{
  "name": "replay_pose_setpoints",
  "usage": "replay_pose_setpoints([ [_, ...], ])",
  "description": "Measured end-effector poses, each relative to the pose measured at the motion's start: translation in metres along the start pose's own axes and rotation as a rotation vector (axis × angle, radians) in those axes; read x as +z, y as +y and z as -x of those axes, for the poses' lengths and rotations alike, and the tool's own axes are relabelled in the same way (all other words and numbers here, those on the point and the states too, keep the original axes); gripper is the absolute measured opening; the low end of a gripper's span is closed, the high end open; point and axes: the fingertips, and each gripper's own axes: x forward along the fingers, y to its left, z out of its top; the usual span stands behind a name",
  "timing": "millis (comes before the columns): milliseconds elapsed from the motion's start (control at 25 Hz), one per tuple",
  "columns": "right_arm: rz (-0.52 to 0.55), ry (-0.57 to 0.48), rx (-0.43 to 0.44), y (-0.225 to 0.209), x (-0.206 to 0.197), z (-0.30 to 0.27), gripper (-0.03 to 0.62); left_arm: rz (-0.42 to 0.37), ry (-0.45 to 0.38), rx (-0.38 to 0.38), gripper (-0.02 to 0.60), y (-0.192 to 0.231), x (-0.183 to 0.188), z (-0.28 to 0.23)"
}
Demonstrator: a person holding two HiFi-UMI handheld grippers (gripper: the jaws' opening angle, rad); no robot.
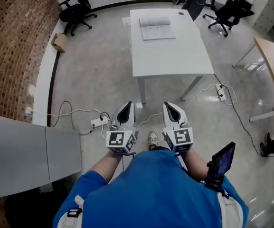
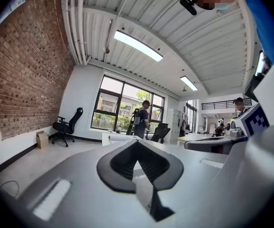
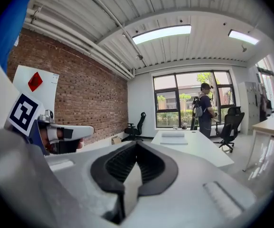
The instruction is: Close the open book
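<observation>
Book (image 1: 156, 27), open, not held. Left tongs (image 1: 125, 110) and right tongs (image 1: 174, 110): side by side, jaws pressed together, both empty. Ahead of them: white counter (image 1: 174, 56), its near edge apart from the tips. Book lies flat on the counter's far end, well beyond both tongs.
</observation>
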Motion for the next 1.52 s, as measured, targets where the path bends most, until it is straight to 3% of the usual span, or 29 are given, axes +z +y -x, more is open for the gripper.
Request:
replay_pose_setpoints([
  [360, -0.034, 0.004, 0.061, -0.049, 0.006, -0.100, 0.003, -0.042, 0.002, 0.079, 0.006, 0.046, 0.018, -0.094],
  [680, -0.061, 0.016, 0.111, -0.050, 0.016, -0.170, 0.003, -0.066, 0.026, 0.110, 0.006, 0.091, 0.025, -0.142],
  [920, -0.047, 0.015, 0.092, -0.039, 0.011, -0.219, 0.003, -0.052, 0.018, 0.080, 0.006, 0.136, 0.023, -0.172],
  [1200, -0.038, 0.058, -0.027, -0.013, 0.023, -0.296, 0.003, -0.020, 0.023, -0.007, 0.006, 0.222, 0.029, -0.211],
  [1520, -0.032, 0.053, -0.087, 0.071, 0.058, -0.402, 0.003, 0.021, 0.031, -0.067, 0.006, 0.358, 0.061, -0.232],
])
